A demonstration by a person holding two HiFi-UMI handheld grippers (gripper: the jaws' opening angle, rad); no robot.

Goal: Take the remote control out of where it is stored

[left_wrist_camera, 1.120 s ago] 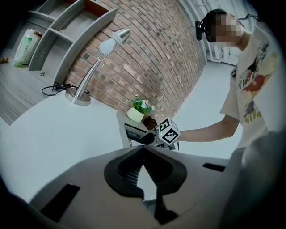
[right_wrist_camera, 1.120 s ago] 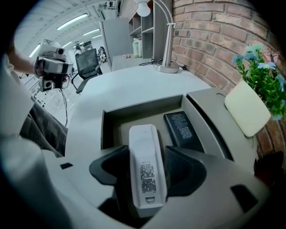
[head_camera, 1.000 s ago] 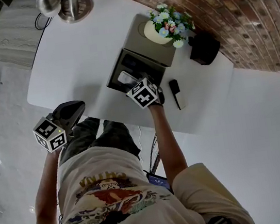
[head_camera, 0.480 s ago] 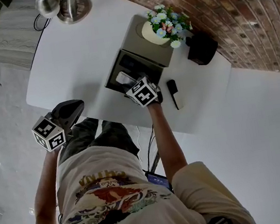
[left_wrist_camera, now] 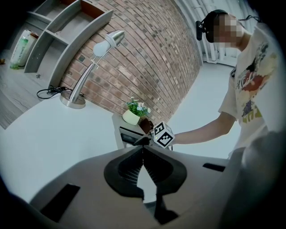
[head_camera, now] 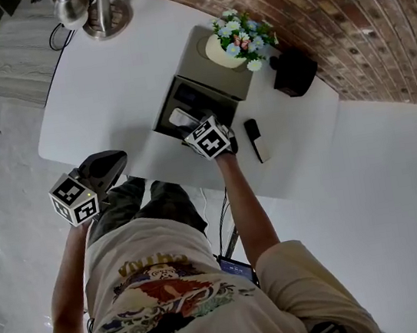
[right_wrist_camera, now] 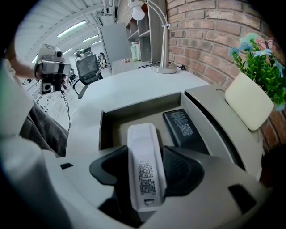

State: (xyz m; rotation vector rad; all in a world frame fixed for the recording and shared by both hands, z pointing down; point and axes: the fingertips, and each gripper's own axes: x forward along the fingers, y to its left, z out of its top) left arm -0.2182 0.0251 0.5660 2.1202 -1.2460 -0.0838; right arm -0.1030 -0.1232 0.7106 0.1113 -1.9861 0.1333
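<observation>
White remote (right_wrist_camera: 143,179) gripped at the open drawer (right_wrist_camera: 107,129)
The right hand-held gripper (right_wrist_camera: 144,156) clamps the remote's long sides near one end. It looks light, stiff and smooth, so it may pivot. The left hand-held gripper (left_wrist_camera: 143,156) is closed and empty.

Head view drifts: table (head_camera: 103,84), drawer (head_camera: 163,120), right claw (head_camera: 205,131) with white remote (right_wrist_camera: 144,172) sit slightly up-left; nothing shifts relative to claw.

The white table (head_camera: 105,99) carries a lamp (head_camera: 104,14), a grey drawer unit (head_camera: 213,68), 1 black remote (head_camera: 254,139) and a dark box (head_camera: 294,71).
</observation>
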